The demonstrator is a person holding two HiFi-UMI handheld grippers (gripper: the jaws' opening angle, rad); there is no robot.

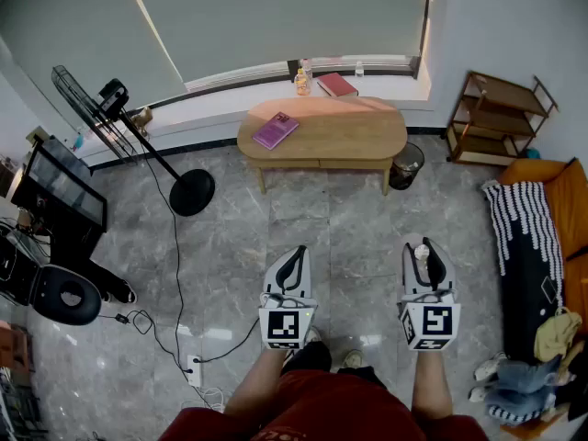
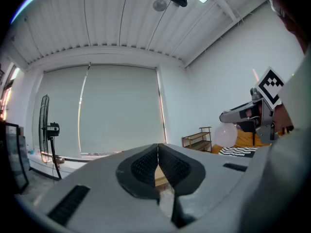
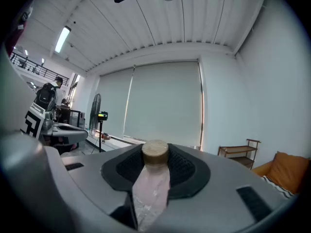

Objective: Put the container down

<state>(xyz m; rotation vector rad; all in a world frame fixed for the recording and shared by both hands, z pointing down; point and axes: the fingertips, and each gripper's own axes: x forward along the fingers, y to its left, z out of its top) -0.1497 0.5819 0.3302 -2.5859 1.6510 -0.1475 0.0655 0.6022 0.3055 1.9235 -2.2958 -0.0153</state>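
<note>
My right gripper (image 1: 425,257) is shut on a small clear container (image 3: 151,188) with a tan cork lid (image 3: 155,151); the container stands upright between the black pads. From the head view the container (image 1: 423,254) shows as a pale blob at the jaw tips, held above the marble floor. My left gripper (image 1: 292,263) is shut with nothing between its pads (image 2: 146,169), level, to the left of the right one. The oval wooden table (image 1: 349,131) stands well ahead of both grippers, under the window.
On the table lies a purple book (image 1: 276,130); a red book (image 1: 336,84) and a small bottle (image 1: 301,83) sit on the sill. A floor fan (image 1: 188,191), a bin (image 1: 405,164), a wooden shelf (image 1: 496,118) and an orange sofa (image 1: 570,219) ring the floor.
</note>
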